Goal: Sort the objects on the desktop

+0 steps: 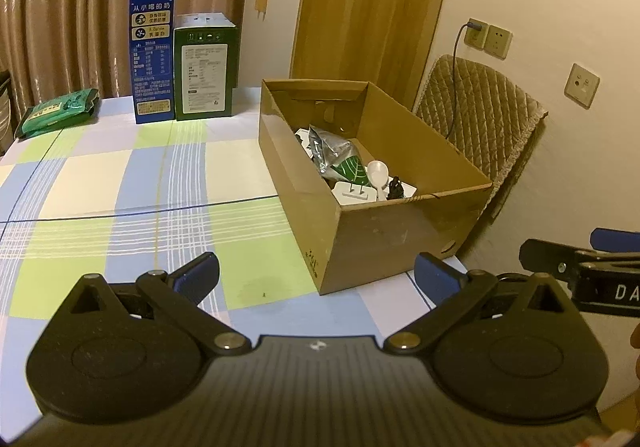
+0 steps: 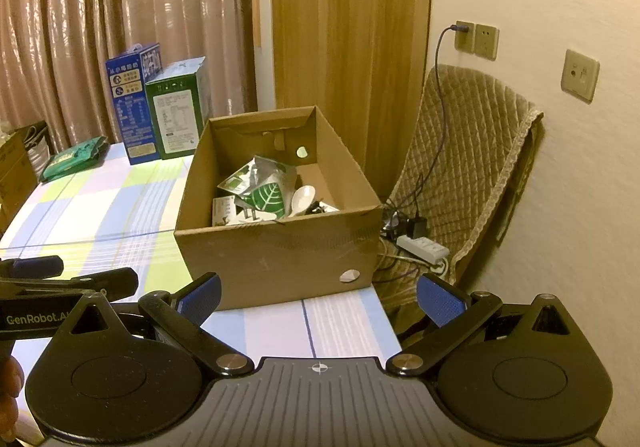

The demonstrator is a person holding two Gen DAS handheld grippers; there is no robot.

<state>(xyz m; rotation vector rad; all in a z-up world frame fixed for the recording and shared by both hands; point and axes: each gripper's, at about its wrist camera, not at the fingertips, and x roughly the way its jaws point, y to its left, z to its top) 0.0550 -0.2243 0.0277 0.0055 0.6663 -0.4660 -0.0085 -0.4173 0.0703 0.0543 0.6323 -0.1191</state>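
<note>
An open cardboard box (image 1: pixel 400 231) (image 2: pixel 272 251) stands at the table's right end. Inside lie a silver and green leaf-print pouch (image 1: pixel 340 159) (image 2: pixel 268 195), a white spoon (image 1: pixel 378 173) (image 2: pixel 302 199), a white plug adapter (image 1: pixel 354 193) and a small black item (image 1: pixel 395 187). My left gripper (image 1: pixel 318 279) is open and empty, above the checked tablecloth (image 1: pixel 120 187) just before the box. My right gripper (image 2: pixel 318 299) is open and empty, near the box's front wall. Each gripper shows at the edge of the other's view.
A blue carton (image 1: pixel 153 55) (image 2: pixel 134 103) and a green carton (image 1: pixel 204 71) (image 2: pixel 178 111) stand at the table's far edge. A green packet (image 1: pixel 60 111) (image 2: pixel 76 159) lies at the far left. A padded chair (image 2: pixel 460 183) with a power strip (image 2: pixel 422 247) is to the right.
</note>
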